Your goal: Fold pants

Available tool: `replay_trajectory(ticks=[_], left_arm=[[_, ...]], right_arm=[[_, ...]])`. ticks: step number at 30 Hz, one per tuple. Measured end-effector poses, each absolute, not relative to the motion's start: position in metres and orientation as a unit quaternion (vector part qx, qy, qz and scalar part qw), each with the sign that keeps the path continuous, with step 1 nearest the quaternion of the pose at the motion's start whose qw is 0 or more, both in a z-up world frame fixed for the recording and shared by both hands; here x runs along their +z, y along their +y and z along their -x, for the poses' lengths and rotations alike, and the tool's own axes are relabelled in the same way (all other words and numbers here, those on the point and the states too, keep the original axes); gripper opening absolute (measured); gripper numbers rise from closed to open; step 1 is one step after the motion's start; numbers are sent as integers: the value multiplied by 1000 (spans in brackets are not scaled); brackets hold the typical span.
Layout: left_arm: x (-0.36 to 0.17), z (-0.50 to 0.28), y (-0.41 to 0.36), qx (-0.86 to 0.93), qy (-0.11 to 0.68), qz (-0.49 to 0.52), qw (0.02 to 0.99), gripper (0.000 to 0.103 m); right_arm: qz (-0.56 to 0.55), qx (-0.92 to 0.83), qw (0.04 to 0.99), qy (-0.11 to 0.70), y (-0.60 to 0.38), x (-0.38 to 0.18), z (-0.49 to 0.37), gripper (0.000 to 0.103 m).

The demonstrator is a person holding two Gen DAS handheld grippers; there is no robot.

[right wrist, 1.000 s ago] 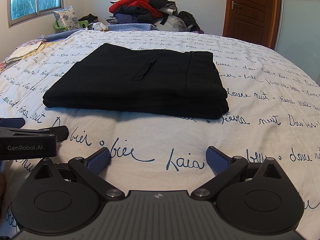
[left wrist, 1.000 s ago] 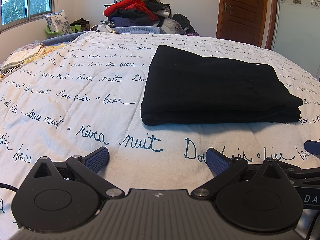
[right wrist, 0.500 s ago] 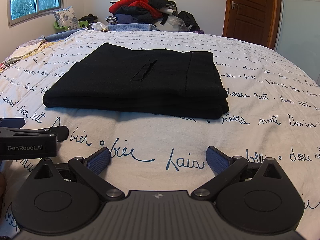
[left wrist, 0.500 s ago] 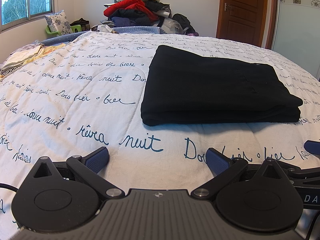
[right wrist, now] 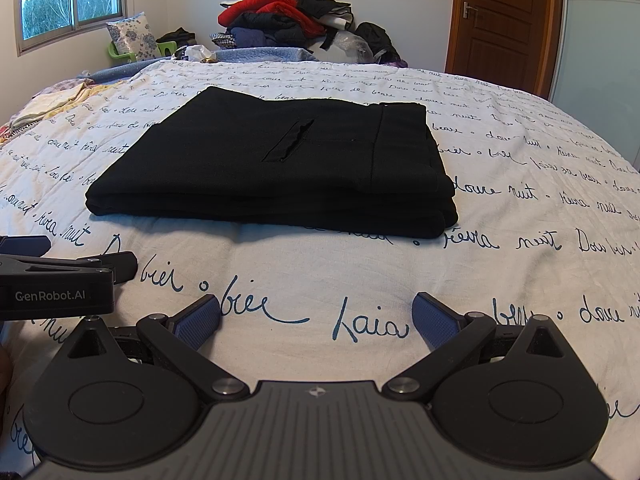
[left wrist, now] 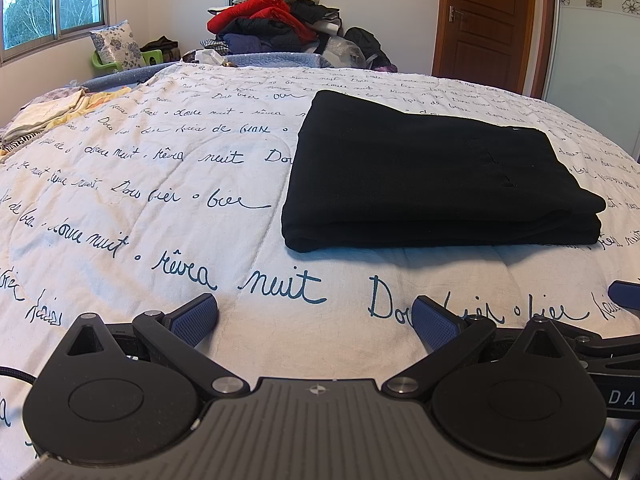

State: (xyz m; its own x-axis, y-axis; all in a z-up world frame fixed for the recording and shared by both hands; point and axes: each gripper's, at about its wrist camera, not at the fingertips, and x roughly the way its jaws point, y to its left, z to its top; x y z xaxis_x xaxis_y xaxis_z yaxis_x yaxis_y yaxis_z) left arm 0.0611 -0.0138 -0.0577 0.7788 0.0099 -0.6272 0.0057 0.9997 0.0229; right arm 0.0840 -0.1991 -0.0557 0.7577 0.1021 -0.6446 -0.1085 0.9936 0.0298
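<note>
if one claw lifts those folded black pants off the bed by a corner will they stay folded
Probably not. The folded black fabric pants lie in loose stacked layers with nothing pinning them, so a corner lift would likely let them sag open. Soft cloth, likely floppy, unlikely to slide on the quilted white bedspread.

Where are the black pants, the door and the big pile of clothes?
black pants (right wrist: 280,168): right wrist view, top layer.
door (right wrist: 504,16): right wrist view, wood panel.
pile of clothes (left wrist: 272,20): left wrist view, red garment.

Folded black pants (left wrist: 432,184) on quilt (left wrist: 160,208); left gripper (left wrist: 314,322) agape, empty
</note>
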Motion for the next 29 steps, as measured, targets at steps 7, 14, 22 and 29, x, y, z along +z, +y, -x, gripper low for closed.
replay_trajectory(ticks=[7,14,22,29], left_arm=[[-58,-61,-14,1,333,-12,943,103],[-58,-61,-14,1,333,-12,943,103],[-58,-61,-14,1,332,-12,943,103],[-51,-58,-6,-4,328,6,945,103]], right_arm=[[5,56,937,343,-199,-56,-84,103],[5,56,937,343,-199,-56,-84,103],[5,56,937,344,-199,-56,-84,103],[5,58,937,346,-199,-55,-83,103]])
